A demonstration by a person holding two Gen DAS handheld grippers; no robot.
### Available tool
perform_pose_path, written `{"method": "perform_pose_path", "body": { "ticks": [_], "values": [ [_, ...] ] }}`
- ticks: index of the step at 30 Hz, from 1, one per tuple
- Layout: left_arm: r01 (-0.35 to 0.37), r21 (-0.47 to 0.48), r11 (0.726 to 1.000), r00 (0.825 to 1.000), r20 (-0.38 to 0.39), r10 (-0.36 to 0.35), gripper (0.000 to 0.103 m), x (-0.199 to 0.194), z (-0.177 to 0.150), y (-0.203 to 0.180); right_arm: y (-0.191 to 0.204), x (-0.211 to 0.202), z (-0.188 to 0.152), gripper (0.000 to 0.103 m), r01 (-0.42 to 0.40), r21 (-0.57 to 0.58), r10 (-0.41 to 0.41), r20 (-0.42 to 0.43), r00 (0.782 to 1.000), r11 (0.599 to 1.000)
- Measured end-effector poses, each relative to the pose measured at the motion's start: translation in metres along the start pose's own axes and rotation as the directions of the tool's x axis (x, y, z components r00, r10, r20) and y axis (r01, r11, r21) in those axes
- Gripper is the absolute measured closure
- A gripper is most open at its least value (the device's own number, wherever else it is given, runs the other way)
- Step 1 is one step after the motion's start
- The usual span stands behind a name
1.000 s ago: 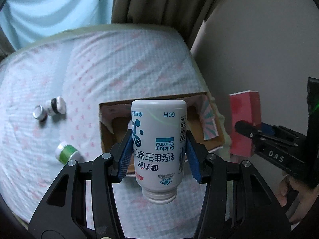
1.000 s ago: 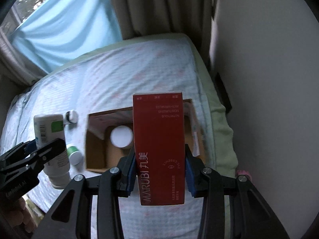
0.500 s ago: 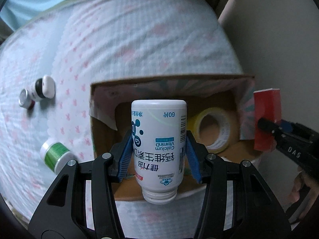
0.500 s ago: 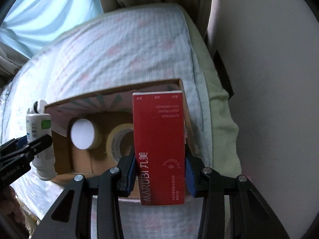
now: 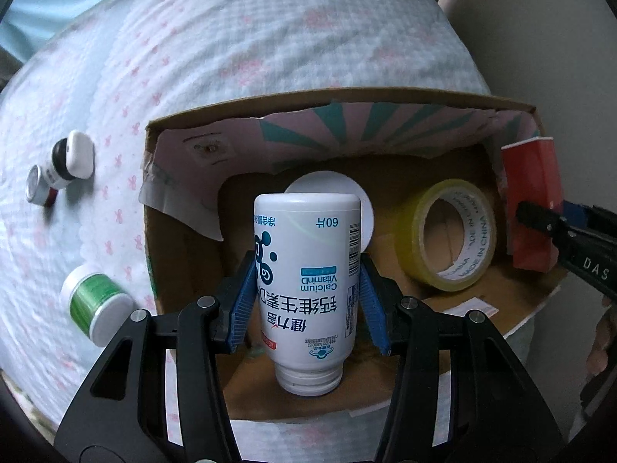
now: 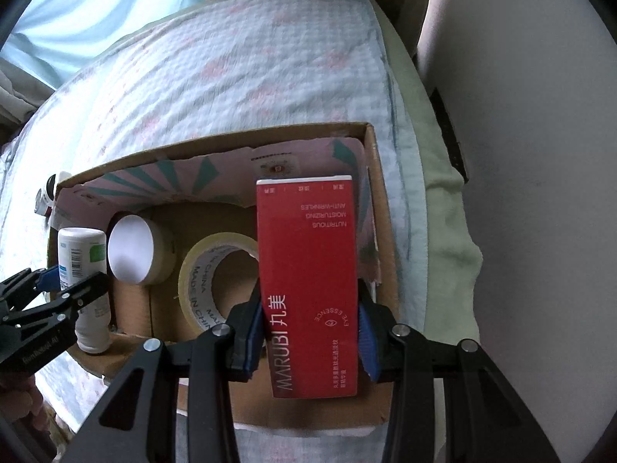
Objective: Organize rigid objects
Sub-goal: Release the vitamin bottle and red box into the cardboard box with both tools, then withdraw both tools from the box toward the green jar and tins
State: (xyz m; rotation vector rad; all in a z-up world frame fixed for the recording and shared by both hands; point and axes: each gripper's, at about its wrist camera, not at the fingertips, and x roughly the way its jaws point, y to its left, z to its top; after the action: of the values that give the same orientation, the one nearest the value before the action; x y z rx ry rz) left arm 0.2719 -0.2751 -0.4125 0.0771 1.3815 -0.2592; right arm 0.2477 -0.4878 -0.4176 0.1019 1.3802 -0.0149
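A white vitamin bottle (image 5: pixel 307 270), inverted and capless, hangs over the cardboard box (image 5: pixel 347 106) at its 9 o'clock side. A red carton (image 6: pixel 308 281) stands upright at 3 o'clock. Tape roll (image 5: pixel 447 239) and white-lidded jar (image 6: pixel 133 250) lie inside.

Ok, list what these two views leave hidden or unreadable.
- Bottle cap end: left view, cut short by the left gripper; whether a cap is on is unclear.
- Box floor under the red carton: right view, hidden by the carton and the right gripper.
- White lid: left view, mostly behind the bottle.
- Small print on the carton: right view, too small.
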Motion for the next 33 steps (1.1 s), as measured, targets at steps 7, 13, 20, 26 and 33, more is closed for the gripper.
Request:
{"method": "perform_pose_path", "body": {
  "ticks": [7,13,20,26,33],
  "values": [
    [-0.044,0.021,0.999,0.998,0.047,0.043,0.002,-0.009,0.003,-0.004,0.003,0.0,0.001,0.046,-0.029,0.012,0.028,0.051,0.998,1.0],
    [-0.034,0.036,0.999,0.997,0.07,0.032,0.0,-0.016,0.009,-0.007,0.014,-0.005,-0.001,0.0,-0.08,-0.035,0.082,0.078,0.994,0.996],
    [-0.025,0.032,0.999,0.997,0.071,0.023,0.0,-0.024,0.009,-0.004,0.011,-0.011,-0.002,0.0,-0.101,-0.004,0.101,0.084,0.991,0.995],
    [-0.018,0.031,0.999,0.996,0.09,0.015,0.0,-0.046,0.001,-0.005,0.014,-0.033,-0.007,0.0,-0.099,-0.012,0.099,0.12,0.988,0.995],
    [-0.017,0.018,1.0,0.992,0.126,0.014,0.0,-0.092,-0.014,0.003,0.024,-0.074,-0.015,0.0,-0.084,-0.012,0.085,0.159,0.984,0.996]
  ]
}}
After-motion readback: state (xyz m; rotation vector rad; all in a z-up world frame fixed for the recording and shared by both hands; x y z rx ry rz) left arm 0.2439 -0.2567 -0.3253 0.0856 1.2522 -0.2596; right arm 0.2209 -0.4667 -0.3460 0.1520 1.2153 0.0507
